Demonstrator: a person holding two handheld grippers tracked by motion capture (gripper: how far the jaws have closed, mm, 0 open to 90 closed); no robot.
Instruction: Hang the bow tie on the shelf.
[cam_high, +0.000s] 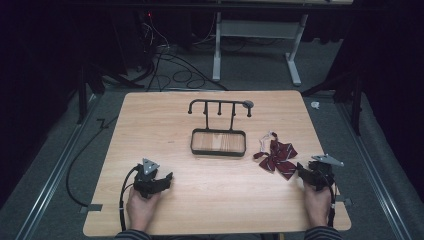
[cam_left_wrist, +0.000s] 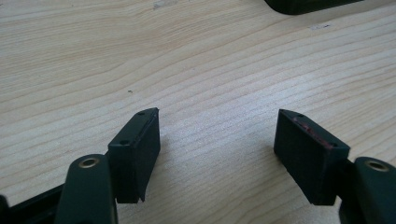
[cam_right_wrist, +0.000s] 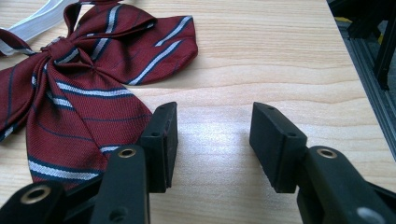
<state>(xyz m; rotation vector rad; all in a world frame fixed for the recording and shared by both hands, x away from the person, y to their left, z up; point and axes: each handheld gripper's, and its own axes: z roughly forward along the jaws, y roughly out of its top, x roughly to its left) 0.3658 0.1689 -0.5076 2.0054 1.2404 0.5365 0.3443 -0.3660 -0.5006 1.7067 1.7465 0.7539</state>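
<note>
The big, light wooden tabletop (cam_high: 210, 200) holds everything. Near its middle, toward twelve o'clock, stands a black metal rack with small hooks on top and a flat tray at the bottom (cam_high: 218, 142). The hooks look made for hanging things, so the rack may be waiting for the bow. At about three o'clock from the rack lies a dark red striped cloth bow tie with a white strap (cam_high: 276, 156), flat on the wood. The right claw (cam_right_wrist: 212, 140) rests just beside it at five o'clock, jaws spread wide and holding nothing, likely ready to pick it up. The left claw (cam_left_wrist: 217, 154) sits at seven o'clock, also spread wide with nothing inside, over bare wood, well apart from the bow.
</note>
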